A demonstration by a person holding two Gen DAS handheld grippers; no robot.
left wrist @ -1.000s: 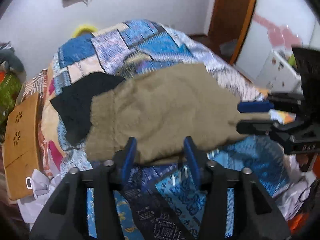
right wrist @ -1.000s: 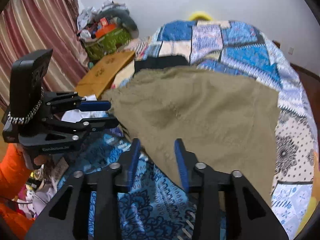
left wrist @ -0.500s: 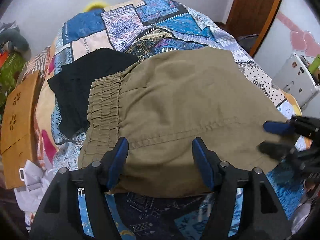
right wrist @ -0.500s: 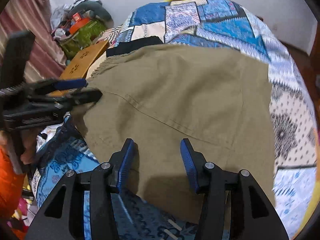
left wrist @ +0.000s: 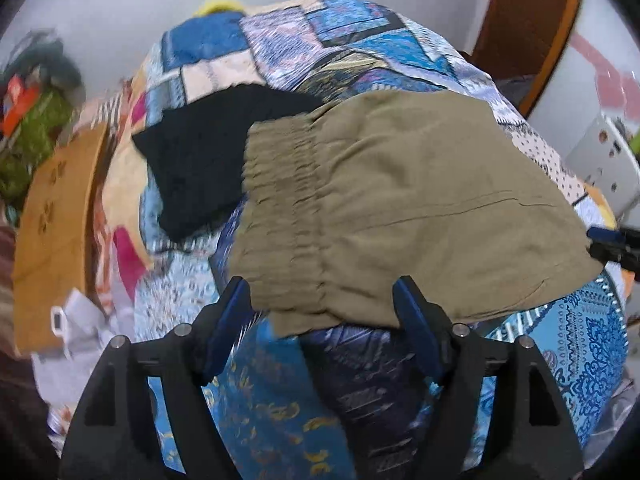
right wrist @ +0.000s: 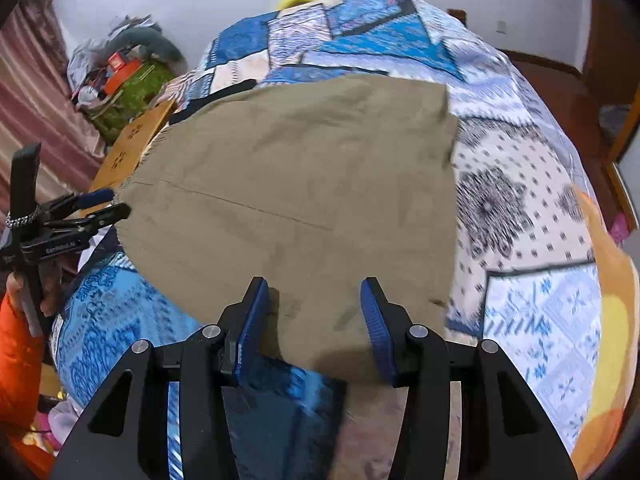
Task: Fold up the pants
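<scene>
Olive-brown pants (left wrist: 400, 208) lie folded on the patchwork bed, elastic waistband (left wrist: 280, 216) at the left in the left wrist view. They also show in the right wrist view (right wrist: 304, 200), spread flat. My left gripper (left wrist: 324, 320) is open and empty at the near edge by the waistband. My right gripper (right wrist: 312, 316) is open and empty over the near edge of the pants. The left gripper also shows in the right wrist view (right wrist: 100, 204), at the pants' left corner. The right gripper's tips peek in at the right edge of the left wrist view (left wrist: 612, 242).
A black garment (left wrist: 212, 152) lies on the bed left of the waistband. A wooden board (left wrist: 52, 216) leans at the bed's left side. Clutter (right wrist: 120, 76) piles in the far left corner. A wooden door (left wrist: 524, 28) stands at the right.
Both grippers have drawn back toward the near edge of the pants. The pants lie flat and settled on the bed. Both jaws stay open.
</scene>
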